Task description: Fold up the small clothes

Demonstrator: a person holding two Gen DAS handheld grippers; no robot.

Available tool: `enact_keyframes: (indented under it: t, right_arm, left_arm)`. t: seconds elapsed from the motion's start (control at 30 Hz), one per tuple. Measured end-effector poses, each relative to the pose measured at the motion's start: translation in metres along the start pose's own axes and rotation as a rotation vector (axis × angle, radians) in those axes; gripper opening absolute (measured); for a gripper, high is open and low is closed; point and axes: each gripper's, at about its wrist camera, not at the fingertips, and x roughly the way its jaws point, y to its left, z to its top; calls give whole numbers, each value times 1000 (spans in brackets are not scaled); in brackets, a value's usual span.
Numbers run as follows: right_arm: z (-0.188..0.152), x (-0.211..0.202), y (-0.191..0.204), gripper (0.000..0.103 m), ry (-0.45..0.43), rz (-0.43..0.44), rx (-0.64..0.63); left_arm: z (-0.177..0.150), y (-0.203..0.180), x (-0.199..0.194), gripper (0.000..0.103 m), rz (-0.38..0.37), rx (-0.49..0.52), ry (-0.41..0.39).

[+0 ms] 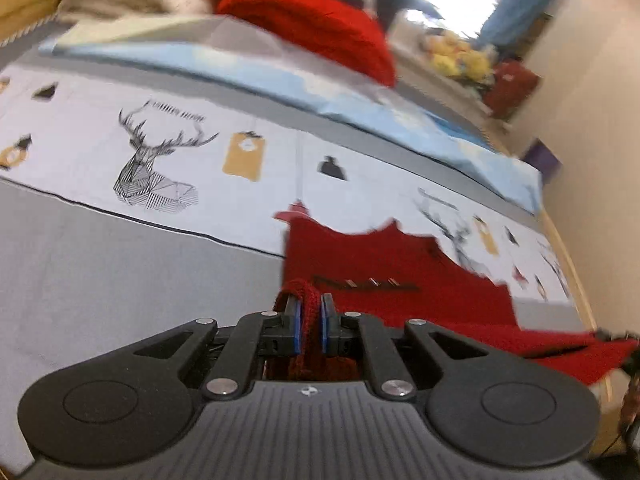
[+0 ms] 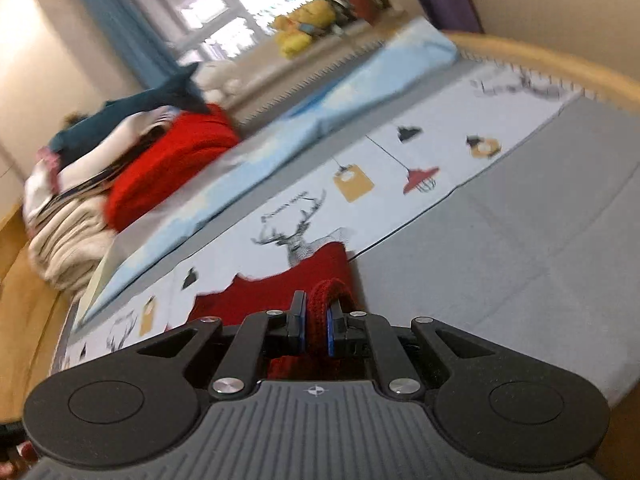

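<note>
A small dark red knit garment point(image 1: 400, 276) hangs stretched above the bed, held up by both grippers. My left gripper point(image 1: 310, 320) is shut on one ribbed edge of it, the fabric bunched between the blue pads. In the right wrist view my right gripper point(image 2: 316, 324) is shut on another ribbed edge of the same red garment point(image 2: 280, 292), which trails off to the left. The far end of the cloth in the left wrist view reaches the right frame edge, where a dark part of the other gripper shows.
The bed has a grey sheet point(image 1: 100, 272) and a white band printed with deer and lamps point(image 1: 160, 160). A light blue folded cover point(image 1: 280, 80) lies behind it. A pile of clothes with a bright red knit point(image 1: 312, 16) sits at the bed's far end. A wooden bed rim point(image 2: 560, 60) runs along the side.
</note>
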Motion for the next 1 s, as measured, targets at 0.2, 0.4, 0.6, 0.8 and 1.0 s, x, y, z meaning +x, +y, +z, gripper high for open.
enact_keyframes:
  t: [0.2, 0.4, 0.6, 0.8, 1.0]
  right_arm:
    - [6, 80, -7, 39, 26, -222, 11]
    - [-3, 84, -12, 39, 55, -195, 64]
    - [-18, 85, 0, 40, 65, -245, -77]
    - [-21, 79, -3, 42, 50, -277, -134]
    - [-22, 82, -4, 42, 67, -286, -163]
  left_arm:
    - [-3, 32, 25, 38, 115, -96, 1]
    - [-12, 33, 43, 51, 196, -11, 107]
    - [-23, 52, 52, 51, 220, -76, 162]
    - [-24, 41, 57, 51, 214, -96, 170]
    - [-23, 28, 67, 53, 211, -81, 181]
